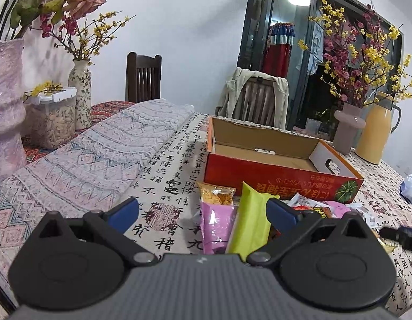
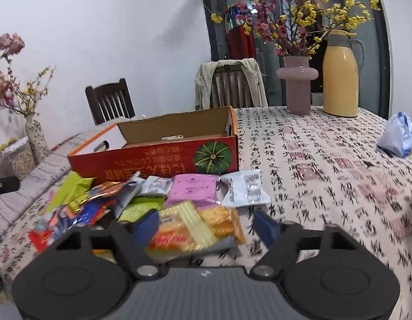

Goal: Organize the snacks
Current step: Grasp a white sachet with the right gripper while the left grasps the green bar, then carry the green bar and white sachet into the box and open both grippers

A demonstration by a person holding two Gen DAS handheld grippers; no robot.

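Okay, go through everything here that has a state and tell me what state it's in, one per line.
Left gripper: open, holding nothing.
Right gripper: open, holding nothing.
Red cardboard box: open, no snacks visible inside.
Snack packets: sealed, piled loose on the table in front of the box.
Yellow thermos: upright, lid on.
Clear container: lid on, nearly full.

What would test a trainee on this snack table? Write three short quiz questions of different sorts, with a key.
1. True or false: the red box already holds snacks.
2. Multiple choice: the yellow jug stands beside A) a pink vase B) a kettle C) a bowl.
3. Fill in: the left gripper and the right gripper are both ____.

Key: 1 false, the visible part of its inside is bare cardboard; 2 A; 3 open.
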